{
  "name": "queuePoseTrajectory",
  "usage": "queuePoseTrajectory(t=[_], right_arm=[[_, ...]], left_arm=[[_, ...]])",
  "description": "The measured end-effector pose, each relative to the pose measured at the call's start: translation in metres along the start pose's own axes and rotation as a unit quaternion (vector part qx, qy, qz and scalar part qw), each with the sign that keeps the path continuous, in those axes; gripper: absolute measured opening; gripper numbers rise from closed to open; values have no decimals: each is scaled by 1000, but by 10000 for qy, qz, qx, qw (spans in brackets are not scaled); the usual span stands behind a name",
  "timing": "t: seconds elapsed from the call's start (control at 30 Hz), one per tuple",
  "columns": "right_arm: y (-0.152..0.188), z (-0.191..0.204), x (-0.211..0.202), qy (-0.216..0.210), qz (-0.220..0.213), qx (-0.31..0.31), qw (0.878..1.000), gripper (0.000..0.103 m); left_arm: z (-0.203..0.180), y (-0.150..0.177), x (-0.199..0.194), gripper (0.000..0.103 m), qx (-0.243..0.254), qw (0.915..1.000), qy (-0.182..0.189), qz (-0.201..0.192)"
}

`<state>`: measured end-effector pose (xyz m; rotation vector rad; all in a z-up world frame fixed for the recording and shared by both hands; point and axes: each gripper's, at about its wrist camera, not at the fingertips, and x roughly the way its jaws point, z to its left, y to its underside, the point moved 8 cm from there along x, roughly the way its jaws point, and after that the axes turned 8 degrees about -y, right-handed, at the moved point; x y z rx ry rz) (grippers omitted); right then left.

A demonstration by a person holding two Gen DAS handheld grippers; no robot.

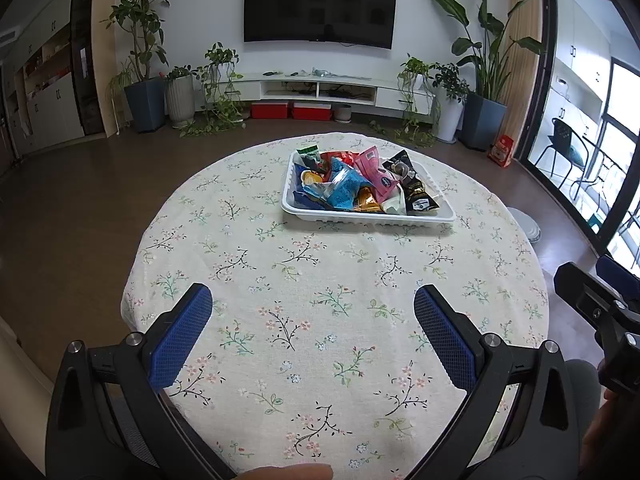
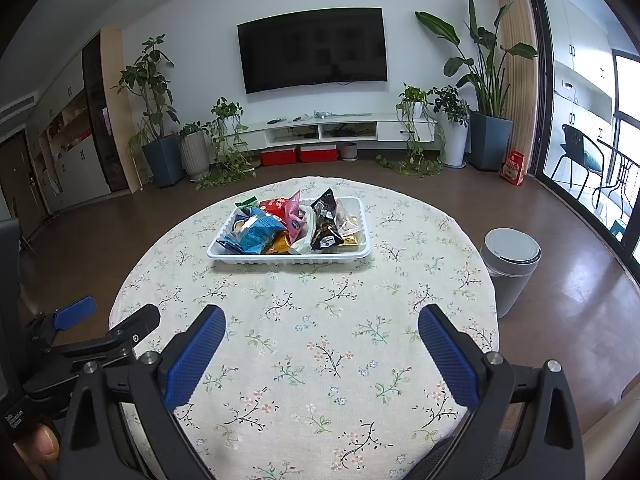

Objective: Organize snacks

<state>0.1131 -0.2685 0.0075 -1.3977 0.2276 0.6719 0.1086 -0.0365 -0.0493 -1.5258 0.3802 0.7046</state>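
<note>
I see the snacks [image 1: 352,182] piled in the tray [image 1: 368,218] on the counter's [image 1: 304,320] far side; a bin [image 2: 510,264] stands on the floor to its right.

Matt floral cloth tablecloth [image 1: 320,280], glossy white plastic tray [image 1: 372,218], shiny wrappers [image 1: 344,188]

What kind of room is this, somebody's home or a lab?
It looks like a home living room. A large television hangs on the wall above a low white media console, potted plants line the wall, and a round table with a floral tablecloth holds a white tray of snack packets.
</note>
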Motion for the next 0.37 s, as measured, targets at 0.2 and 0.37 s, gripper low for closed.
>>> queuePoseTrajectory(t=[0.2, 0.37], right_arm=[[9, -7, -3, -1, 54, 8, 10000, 99], [13, -11, -2, 1, 95, 5, 10000, 99]], left_arm=[[1, -1, 0, 103, 24, 9999, -69, -126], [0, -4, -1, 103, 49, 9997, -98, -237]])
